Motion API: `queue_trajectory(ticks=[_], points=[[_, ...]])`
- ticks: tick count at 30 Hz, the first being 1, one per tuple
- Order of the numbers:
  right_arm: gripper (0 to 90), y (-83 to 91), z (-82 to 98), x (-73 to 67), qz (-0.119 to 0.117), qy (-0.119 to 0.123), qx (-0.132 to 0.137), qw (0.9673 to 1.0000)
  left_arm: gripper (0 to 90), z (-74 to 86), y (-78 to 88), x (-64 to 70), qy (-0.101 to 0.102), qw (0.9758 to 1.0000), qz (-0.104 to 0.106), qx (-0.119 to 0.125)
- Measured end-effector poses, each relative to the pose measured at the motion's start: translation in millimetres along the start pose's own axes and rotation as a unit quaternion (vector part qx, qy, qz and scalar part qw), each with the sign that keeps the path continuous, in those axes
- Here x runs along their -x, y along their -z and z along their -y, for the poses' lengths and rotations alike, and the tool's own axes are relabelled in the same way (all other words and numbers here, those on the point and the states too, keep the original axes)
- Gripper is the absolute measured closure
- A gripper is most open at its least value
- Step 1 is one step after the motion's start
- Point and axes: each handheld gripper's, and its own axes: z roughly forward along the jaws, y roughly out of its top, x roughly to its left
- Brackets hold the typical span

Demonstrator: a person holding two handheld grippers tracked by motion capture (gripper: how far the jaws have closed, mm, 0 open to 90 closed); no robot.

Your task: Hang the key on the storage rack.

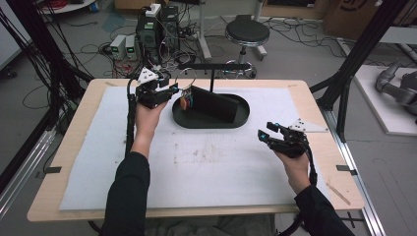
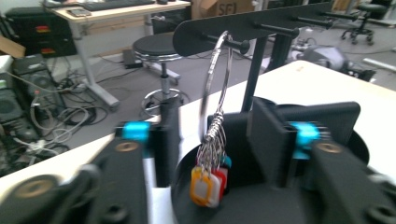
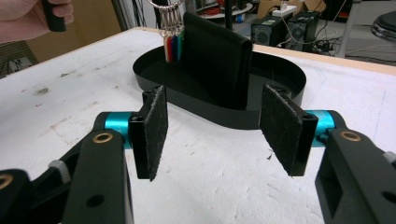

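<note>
The key ring (image 2: 215,88) is hung on a rack peg (image 2: 233,43), straddled untouched by the released left hand-held gripper (image 2: 210,140), while the right hand-held gripper (image 3: 215,128) is held released above the tabletop (image 3: 210,186).

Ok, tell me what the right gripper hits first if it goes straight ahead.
Probably the black tray: the right gripper, jaws open and empty, points at its near rim. The wallet stands behind it.

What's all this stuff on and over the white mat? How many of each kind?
Tongs: 2 (left tongs, right tongs)
Black tray: 1
Peg rack: 1
Key ring with tags: 1
Black wallet: 1
Total: 6
</note>
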Motion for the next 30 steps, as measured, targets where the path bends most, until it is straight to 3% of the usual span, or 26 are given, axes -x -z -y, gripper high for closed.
queue_trajectory(ticks=[4,7,15,22,27,30], points=[[43.2,1.3,0.5,1.4,0.001,-0.003,-0.002,1.0,38.1,-1.8,11.1,4.0,-0.009,0.9999,0.0,-0.005],[43.0,1.5,0.8,3.6,0.004,-0.004,0.0,1.0,35.8,-1.1,23.9,11.0,-0.015,0.9998,0.003,0.01],[42.3,5.1,1.3,5.3,0.01,0.0,-0.003,0.9999,29.2,13.0,68.0,31.4,-0.026,0.9988,0.04,0.013],[41.9,10.8,1.5,8.6,0.019,-0.006,0.001,0.9998,28.6,37.5,107.7,46.0,-0.046,0.9973,0.055,0.011],[41.9,13.5,2.1,11.2,0.027,-0.01,0.0,0.9996,28.6,62.0,124.8,48.8,-0.038,0.9971,0.065,0.005],[41.9,14.8,2.1,11.7,0.031,-0.011,0.0,0.9995,28.6,74.8,132.1,49.2,-0.048,0.997,0.061,0.002]])
